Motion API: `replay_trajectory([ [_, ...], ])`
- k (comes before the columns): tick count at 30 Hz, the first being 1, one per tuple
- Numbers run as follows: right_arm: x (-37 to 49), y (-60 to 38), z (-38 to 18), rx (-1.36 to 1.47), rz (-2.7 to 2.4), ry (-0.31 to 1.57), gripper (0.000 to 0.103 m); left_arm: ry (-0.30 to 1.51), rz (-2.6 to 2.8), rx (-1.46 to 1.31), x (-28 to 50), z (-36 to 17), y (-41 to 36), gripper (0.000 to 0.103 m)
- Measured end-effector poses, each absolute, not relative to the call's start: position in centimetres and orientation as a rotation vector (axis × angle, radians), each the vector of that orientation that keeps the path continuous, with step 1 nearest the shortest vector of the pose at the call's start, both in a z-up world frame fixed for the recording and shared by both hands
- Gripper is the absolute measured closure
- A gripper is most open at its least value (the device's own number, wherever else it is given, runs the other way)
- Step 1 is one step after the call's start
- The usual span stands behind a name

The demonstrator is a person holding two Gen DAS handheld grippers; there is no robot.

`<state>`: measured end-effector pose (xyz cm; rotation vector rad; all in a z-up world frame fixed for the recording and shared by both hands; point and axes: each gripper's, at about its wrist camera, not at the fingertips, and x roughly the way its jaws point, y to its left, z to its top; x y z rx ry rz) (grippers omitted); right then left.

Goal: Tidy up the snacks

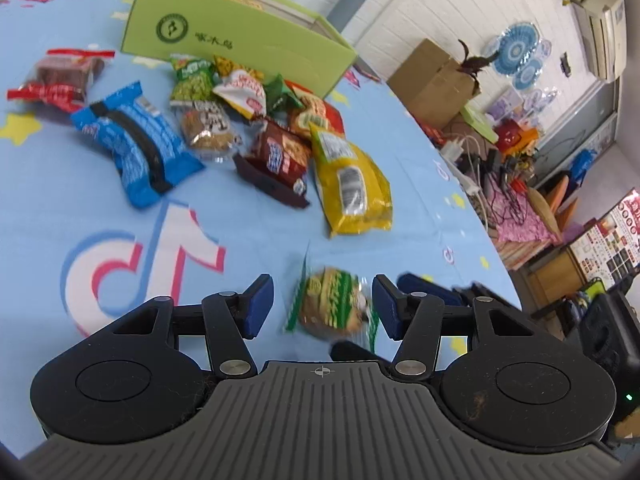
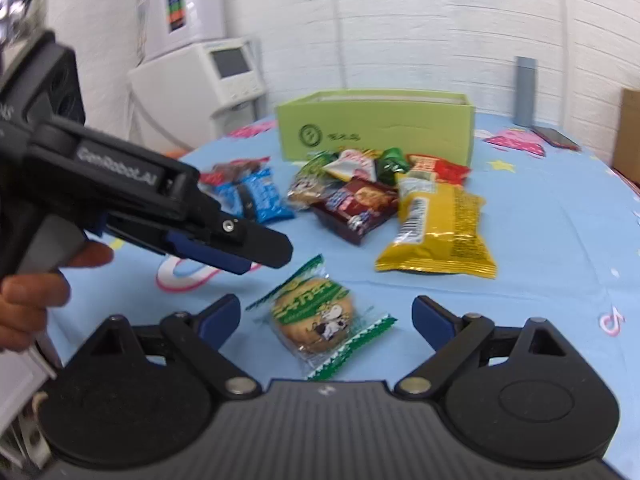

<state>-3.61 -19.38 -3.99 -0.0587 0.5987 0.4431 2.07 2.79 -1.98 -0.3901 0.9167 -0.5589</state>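
Light-blue tablecloth (image 2: 540,240) printed with yellow stars and pink-white logos; lime-green box (image 2: 376,130); yellow packet (image 2: 444,232); blue packet (image 1: 136,144); green-and-white wrapped biscuit (image 2: 316,316); maroon packet (image 2: 356,204).

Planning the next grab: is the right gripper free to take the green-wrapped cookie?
Probably yes: the right gripper is open, the cookie packet lies alone between its fingers, and the left gripper hovers off to the side.
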Motion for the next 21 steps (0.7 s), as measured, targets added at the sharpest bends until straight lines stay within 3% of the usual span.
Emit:
replay_trajectory([
  [7, -3.1, -18.0, -5.2, -0.165, 0.478, 0.634, 0.010, 0.968, -0.639, -0.483, 0.2, -2.4, 2.6, 0.065],
  [17, -4.6, -16.4, -5.4, -0.136, 0.510, 0.667, 0.010, 0.943, -0.556, -0.400, 4.2, -3.2, 1.6, 0.065],
  [21, -3.3, -16.9, -5.0, -0.097, 0.439, 0.653, 0.010, 0.912, -0.515, -0.394, 4.4, -2.8, 2.5, 0.051],
])
